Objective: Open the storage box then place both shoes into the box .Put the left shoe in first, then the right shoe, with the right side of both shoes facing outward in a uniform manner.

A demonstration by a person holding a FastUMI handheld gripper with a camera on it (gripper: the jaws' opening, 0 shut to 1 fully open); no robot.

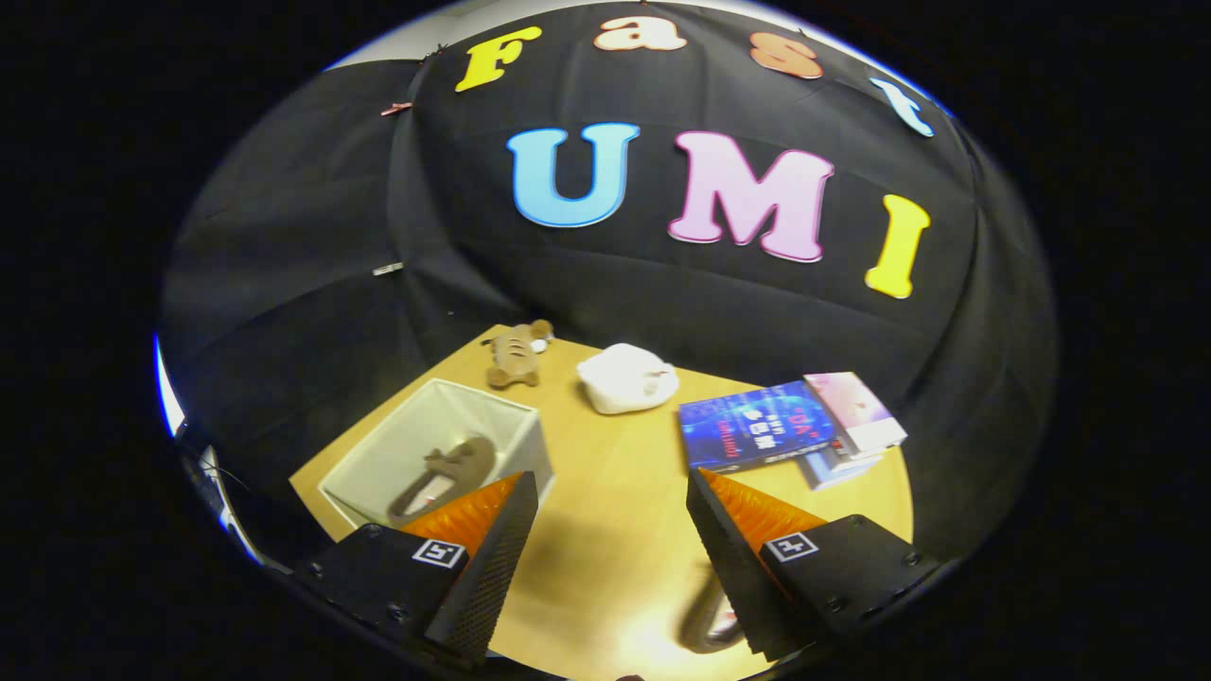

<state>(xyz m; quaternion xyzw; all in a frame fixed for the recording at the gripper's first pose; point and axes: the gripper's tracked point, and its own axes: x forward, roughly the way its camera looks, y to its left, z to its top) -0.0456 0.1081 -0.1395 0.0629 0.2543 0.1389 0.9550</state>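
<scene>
- One storage box [516, 430], open-topped.
- Two shoes: one shoe in the box [445, 478], a second shoe on the tabletop [710, 619].
- One brown plush toy [516, 355].
- One white cloth bundle [626, 378].
- Three books [790, 426], loosely stacked.
- Two fingers [492, 549], spread apart with nothing between them.

I see a light wooden tabletop [615, 511] with glare near me, backed by creased black cloth walls [284, 284].

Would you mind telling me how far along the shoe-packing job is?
Done: the white fabric storage box is open, with one dark slip-on shoe lying inside. In hand: nothing; the claw is open above the wooden table. Left: the second dark shoe, beside one finger, has yet to go in.
</scene>
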